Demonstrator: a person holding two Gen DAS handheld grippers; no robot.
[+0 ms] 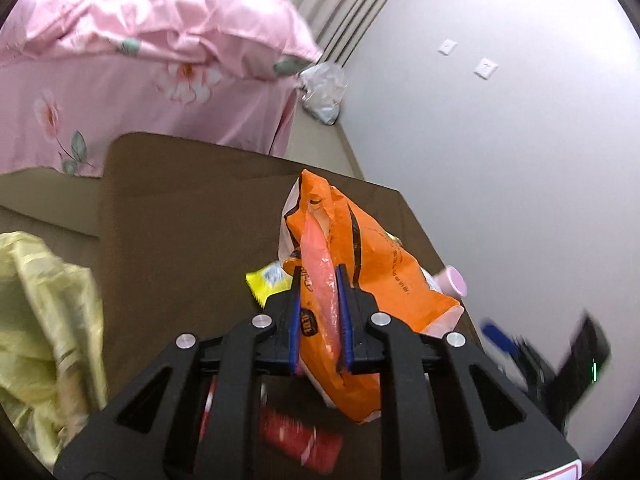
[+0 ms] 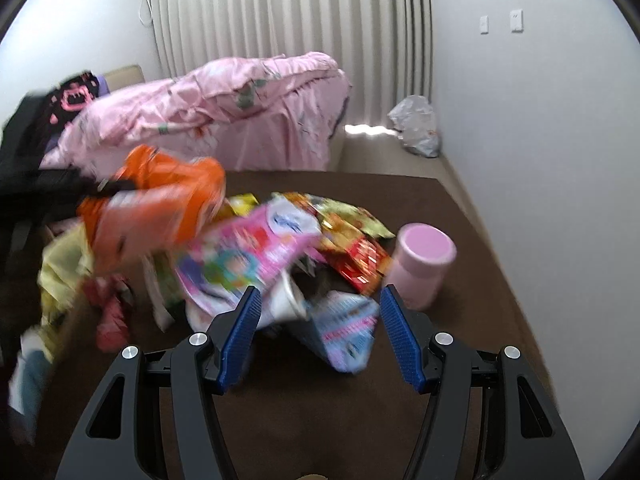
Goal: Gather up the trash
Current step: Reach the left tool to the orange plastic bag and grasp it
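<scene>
My left gripper is shut on an orange plastic bag, pinching a fold of it above the brown table. The same orange bag shows blurred at the left of the right wrist view, with the left gripper's black body behind it. My right gripper is open and empty, just above a pile of wrappers: a pink packet, a light-blue packet, red and yellow snack wrappers. A pink cup lies beside its right finger.
A yellow-green bag sits at the table's left. A red wrapper lies under the left gripper. A bed with pink floral bedding stands beyond the table. A clear plastic bag lies on the floor by the white wall.
</scene>
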